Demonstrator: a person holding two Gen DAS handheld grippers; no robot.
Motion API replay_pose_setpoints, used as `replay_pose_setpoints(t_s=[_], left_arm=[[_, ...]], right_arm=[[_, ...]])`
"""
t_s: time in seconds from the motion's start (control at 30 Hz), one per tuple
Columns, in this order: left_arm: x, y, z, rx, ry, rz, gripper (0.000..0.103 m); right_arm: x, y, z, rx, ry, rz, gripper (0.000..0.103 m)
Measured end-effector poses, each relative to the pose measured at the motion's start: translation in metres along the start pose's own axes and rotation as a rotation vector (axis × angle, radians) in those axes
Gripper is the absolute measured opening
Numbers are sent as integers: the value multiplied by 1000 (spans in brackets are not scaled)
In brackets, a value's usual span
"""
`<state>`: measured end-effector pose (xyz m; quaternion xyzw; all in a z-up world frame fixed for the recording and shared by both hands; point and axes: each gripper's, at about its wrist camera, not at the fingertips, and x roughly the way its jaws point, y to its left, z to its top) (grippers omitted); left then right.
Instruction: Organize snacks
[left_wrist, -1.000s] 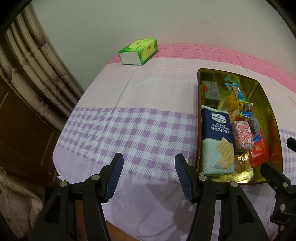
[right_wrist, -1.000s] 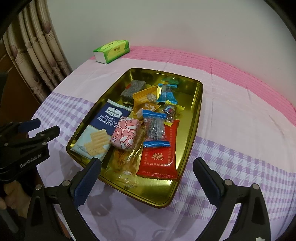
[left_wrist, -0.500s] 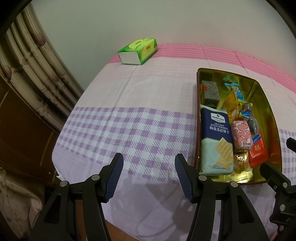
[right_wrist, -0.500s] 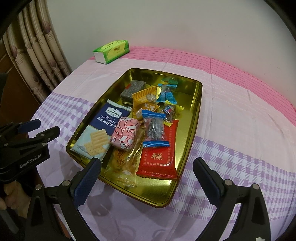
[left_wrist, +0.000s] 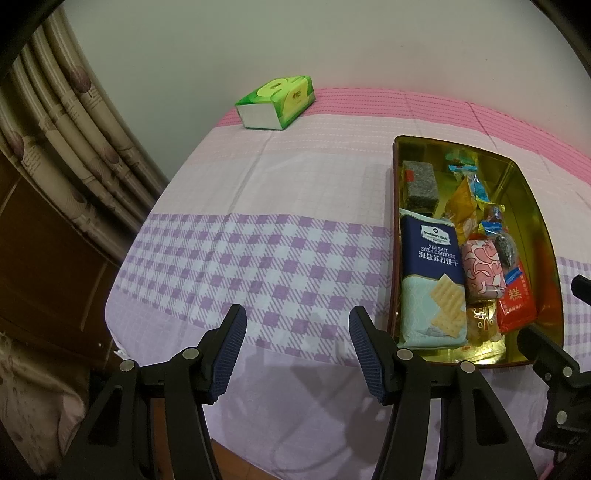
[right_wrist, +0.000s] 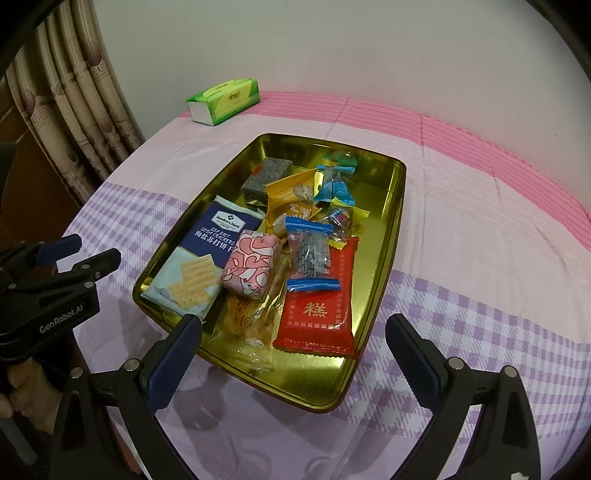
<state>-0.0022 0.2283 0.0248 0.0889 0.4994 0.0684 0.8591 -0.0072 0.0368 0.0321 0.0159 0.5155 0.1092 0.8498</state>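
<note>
Here a gold tray (right_wrist: 384, 236) sits on a surface covered by a pink and purple checked cloth (right_wrist: 461, 229), and all the snacks lie inside it. Along the tray's left side lies a blue cracker packet (right_wrist: 207, 254), its long edge against the wall. Just beside it, partly on top, rests a pink patterned packet (right_wrist: 251, 267). A red packet (right_wrist: 317, 310) with a gold character lies toward the near end, and a clear packet with blue ends (right_wrist: 310, 254) overlaps its top. Below the pink one a clear orange packet (right_wrist: 247, 325) reaches the near rim. Farther back are a grey block (right_wrist: 267, 177), a yellow packet (right_wrist: 291, 195) and a small blue sweet (right_wrist: 334, 184), crowded together and touching. The right half of the tray floor is bare.

The right gripper (right_wrist: 293, 354) hovers over the tray's near end, jaws spread wide with nothing between them. The left gripper (left_wrist: 295, 350) hangs over the checked cloth, left of the tray and apart from it, jaws spread about halfway and empty. In the right wrist view a hand (right_wrist: 16, 384) grips the left tool's handle.

A green tissue box (left_wrist: 275, 101) stands at the far edge of the surface, near the wall and well apart from the tray. A curtain (left_wrist: 62, 147) hangs to the left.
</note>
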Motion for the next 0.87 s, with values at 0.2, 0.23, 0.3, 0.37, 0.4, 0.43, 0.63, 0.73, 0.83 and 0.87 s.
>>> replay_pose_setpoints(t_s=[0.2, 0.23, 0.3, 0.37, 0.4, 0.43, 0.63, 0.73, 0.83, 0.87], left_arm=[[0, 0, 1, -2, 0, 1, 59], [0, -1, 1, -1, -1, 2, 59], [-1, -1, 0, 1, -5, 4, 59], [-1, -2, -1, 9, -15, 9, 59], [-2, -2, -1, 12, -20, 12, 59], [-2, -2, -1, 14, -26, 13, 59], [-5, -2, 0, 14, -48, 15, 59], [-6, -2, 1, 14, -48, 14, 59], [-6, -2, 2, 16, -43, 13, 59], [-5, -2, 2, 12, -38, 14, 59]], right_arm=[[0, 0, -1, 0, 0, -4, 98], [0, 0, -1, 0, 0, -2, 98], [0, 0, -1, -1, 0, -3, 98], [0, 0, -1, -1, 0, -1, 98], [0, 0, -1, -2, 0, -1, 98], [0, 0, -1, -2, 1, -3, 98], [0, -1, -1, 1, 1, -2, 98], [-1, -1, -1, -1, -2, -1, 98], [-1, 1, -3, 0, -5, -1, 98], [-1, 1, -3, 0, -5, -1, 98]])
